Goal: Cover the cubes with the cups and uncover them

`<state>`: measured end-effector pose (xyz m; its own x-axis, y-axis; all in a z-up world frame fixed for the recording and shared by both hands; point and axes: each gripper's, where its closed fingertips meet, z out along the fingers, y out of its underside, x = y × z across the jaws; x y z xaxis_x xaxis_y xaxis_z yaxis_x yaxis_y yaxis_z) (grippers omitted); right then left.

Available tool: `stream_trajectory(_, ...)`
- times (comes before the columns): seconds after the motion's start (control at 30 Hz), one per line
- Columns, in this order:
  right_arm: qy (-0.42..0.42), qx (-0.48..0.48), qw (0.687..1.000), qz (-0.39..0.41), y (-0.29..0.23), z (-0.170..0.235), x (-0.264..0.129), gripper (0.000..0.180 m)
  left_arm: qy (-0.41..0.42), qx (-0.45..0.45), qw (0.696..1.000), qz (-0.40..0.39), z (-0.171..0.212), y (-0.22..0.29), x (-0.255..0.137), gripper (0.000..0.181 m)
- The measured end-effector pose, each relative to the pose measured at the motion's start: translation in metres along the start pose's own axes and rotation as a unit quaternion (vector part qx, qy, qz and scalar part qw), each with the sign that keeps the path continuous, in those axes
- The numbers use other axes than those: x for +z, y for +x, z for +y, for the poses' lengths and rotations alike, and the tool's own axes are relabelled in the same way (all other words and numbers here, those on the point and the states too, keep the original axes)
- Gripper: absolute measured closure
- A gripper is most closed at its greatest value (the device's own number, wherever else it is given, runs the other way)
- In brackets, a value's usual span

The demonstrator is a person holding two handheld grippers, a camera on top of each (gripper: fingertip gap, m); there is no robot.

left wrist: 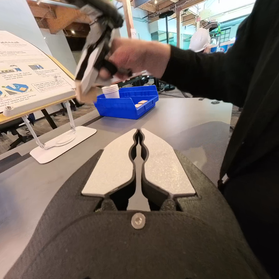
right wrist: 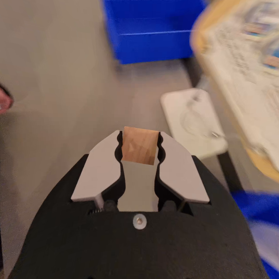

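My right gripper (right wrist: pixel 139 134) is shut on a wooden cube (right wrist: pixel 139 145) and holds it above the grey table (right wrist: pixel 52 75). In the left wrist view the right gripper (left wrist: pixel 84 95) is blurred, held high by a hand (left wrist: pixel 138 58), with the cube (left wrist: pixel 87 95) at its tips near a blue bin (left wrist: pixel 120 108). That bin holds a stack of white cups (left wrist: pixel 111 92) and two wooden cubes (left wrist: pixel 140 104). My left gripper (left wrist: pixel 138 132) is shut and empty, low over the table.
A tilted instruction board (left wrist: pixel 30 72) on a white stand (left wrist: pixel 61 143) is at the left of the table; it shows blurred in the right wrist view (right wrist: pixel 241 75). A second blue bin (right wrist: pixel 259 211) lies at the right. A person's dark sleeve (left wrist: pixel 226 68) crosses the right side.
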<state>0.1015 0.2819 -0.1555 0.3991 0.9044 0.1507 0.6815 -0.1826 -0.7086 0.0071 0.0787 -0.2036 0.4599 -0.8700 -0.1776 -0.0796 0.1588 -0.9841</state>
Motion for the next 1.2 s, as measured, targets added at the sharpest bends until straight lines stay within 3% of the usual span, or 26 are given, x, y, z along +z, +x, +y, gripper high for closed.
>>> stream_trajectory(0.13,-0.002,0.118,0.975,0.186,0.116,0.069,-0.112,0.135,-0.009,-0.01,1.0,0.0,0.007,-0.001,0.009,0.181)
stream_trajectory(0.23,-0.016,0.208,0.945,0.25,0.166,0.129,-0.146,0.135,-0.013,-0.021,1.0,0.001,0.012,-0.001,0.013,0.181)
stream_trajectory(0.47,-0.096,0.338,0.898,0.264,0.205,0.252,-0.095,0.135,-0.021,-0.022,1.0,0.001,0.017,-0.001,0.014,0.181)
stream_trajectory(0.63,-0.146,0.381,0.871,0.275,0.213,0.301,-0.072,0.135,-0.02,-0.032,0.999,0.0,0.019,-0.005,0.01,0.181)
stream_trajectory(0.87,-0.204,0.397,0.852,0.274,0.211,0.332,-0.056,0.134,-0.018,-0.045,0.999,0.003,0.02,-0.008,0.008,0.181)
stream_trajectory(0.93,-0.203,0.386,0.854,0.283,0.21,0.326,-0.058,0.122,-0.02,-0.042,0.999,0.003,0.02,-0.008,0.008,0.181)
stream_trajectory(1.07,-0.149,0.335,0.871,0.328,0.206,0.274,-0.099,0.129,-0.022,-0.043,0.999,0.001,0.021,-0.009,0.01,0.181)
stream_trajectory(1.2,-0.069,0.249,0.897,0.36,0.175,0.203,-0.146,0.152,-0.02,-0.047,0.999,0.005,0.02,-0.008,0.014,0.181)
